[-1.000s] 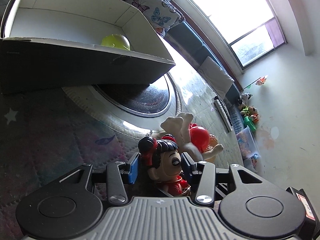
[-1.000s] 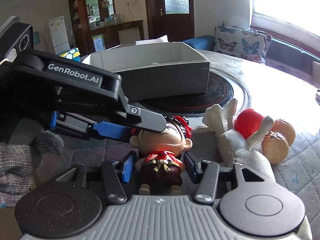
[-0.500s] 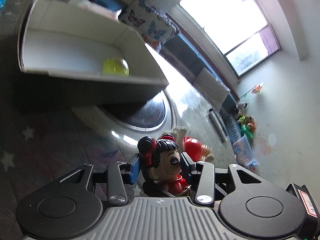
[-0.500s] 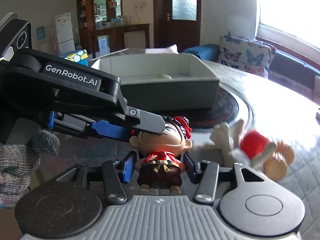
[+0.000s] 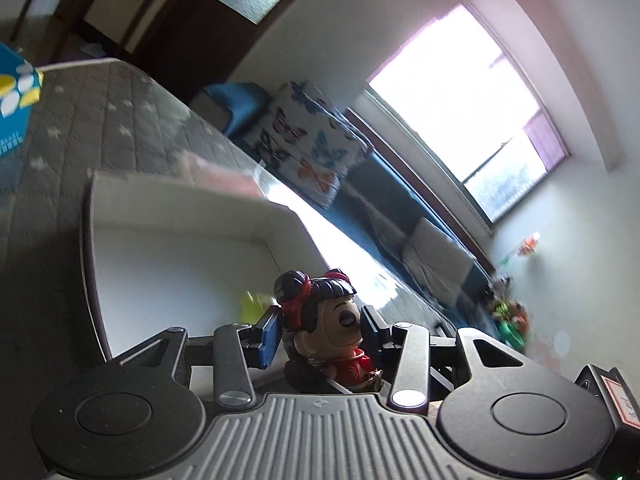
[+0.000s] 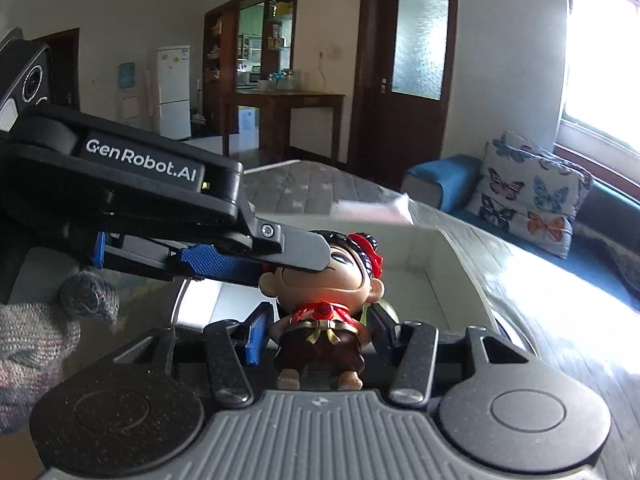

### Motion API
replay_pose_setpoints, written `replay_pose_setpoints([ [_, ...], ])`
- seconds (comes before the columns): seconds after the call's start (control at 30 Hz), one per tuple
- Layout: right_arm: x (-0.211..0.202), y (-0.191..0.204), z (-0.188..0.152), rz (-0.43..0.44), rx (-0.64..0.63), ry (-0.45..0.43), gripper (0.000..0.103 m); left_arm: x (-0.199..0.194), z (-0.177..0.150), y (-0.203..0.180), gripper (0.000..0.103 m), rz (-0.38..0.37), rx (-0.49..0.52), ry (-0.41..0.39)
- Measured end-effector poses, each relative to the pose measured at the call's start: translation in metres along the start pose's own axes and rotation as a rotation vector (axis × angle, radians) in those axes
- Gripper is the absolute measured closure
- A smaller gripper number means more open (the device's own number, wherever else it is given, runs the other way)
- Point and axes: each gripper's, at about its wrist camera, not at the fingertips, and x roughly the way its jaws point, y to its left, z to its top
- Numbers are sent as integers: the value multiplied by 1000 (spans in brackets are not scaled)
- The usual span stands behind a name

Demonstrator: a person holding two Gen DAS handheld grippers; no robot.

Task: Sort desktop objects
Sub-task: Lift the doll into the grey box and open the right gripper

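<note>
Red-clad figurine point(image 5: 324, 332) between both grippers' jaws — over white box point(image 5: 168, 248).

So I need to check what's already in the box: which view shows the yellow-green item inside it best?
The left wrist view: the yellow-green item lies on the white floor of the box, just beyond the figurine. It is blurred, so its kind is unclear. In the right wrist view the figurine hides nearly all of it.
</note>
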Motion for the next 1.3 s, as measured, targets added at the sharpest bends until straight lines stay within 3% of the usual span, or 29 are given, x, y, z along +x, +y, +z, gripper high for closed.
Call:
replay_pose_setpoints([
  [0.27, 73, -17, 27, 79, 57, 57, 51, 38, 36, 34, 58, 79, -42, 13],
  [0.63, 124, -37, 7, 108, 117, 186, 51, 86, 36, 63, 58, 158, -70, 109],
  [0.83, 130, -34, -2, 83, 89, 214, 51, 98, 31, 65, 59, 187, -58, 139],
  [1.03, 122, -35, -1, 75, 79, 188, 51, 94, 25, 57, 59, 199, -29, 128],
  [1.3, 86, -32, 0, 56, 77, 108, 29, 69, 16, 34, 59, 193, 49, 84],
])
